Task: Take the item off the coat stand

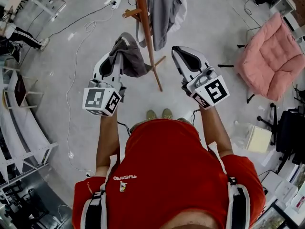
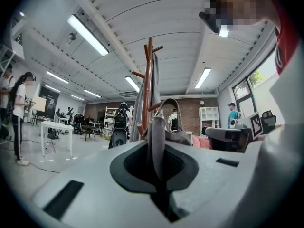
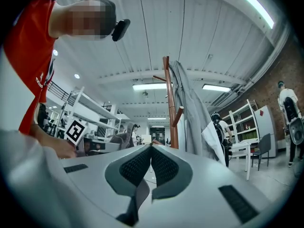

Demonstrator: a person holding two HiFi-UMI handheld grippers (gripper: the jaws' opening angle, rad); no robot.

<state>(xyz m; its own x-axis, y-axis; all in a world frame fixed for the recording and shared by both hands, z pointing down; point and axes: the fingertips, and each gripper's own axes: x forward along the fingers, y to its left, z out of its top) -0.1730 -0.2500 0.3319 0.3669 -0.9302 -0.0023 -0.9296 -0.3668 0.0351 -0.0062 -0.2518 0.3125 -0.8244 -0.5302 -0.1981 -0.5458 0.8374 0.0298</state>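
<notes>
Standing on the grey floor (image 1: 71,46), the wooden coat stand (image 1: 147,32) rises ahead of the person, whose red shirt (image 1: 167,166) fills the lower part of the head view. A pink chair (image 1: 271,61) sits well apart on the right side. A grey garment (image 1: 162,13) hangs from the upper pegs of the coat stand. The grey bag (image 1: 128,56) hangs just beside the pole on its left side, touching it; whether its handle loop sits on a peg cannot be told. The left tool (image 1: 120,44) is clenched on a fold of the grey bag, the fabric pinched upright between its pads in the left gripper view. The right tool (image 1: 175,49) is held near the pole on the opposite side, apart from it, pads pressed together with nothing between them.
</notes>
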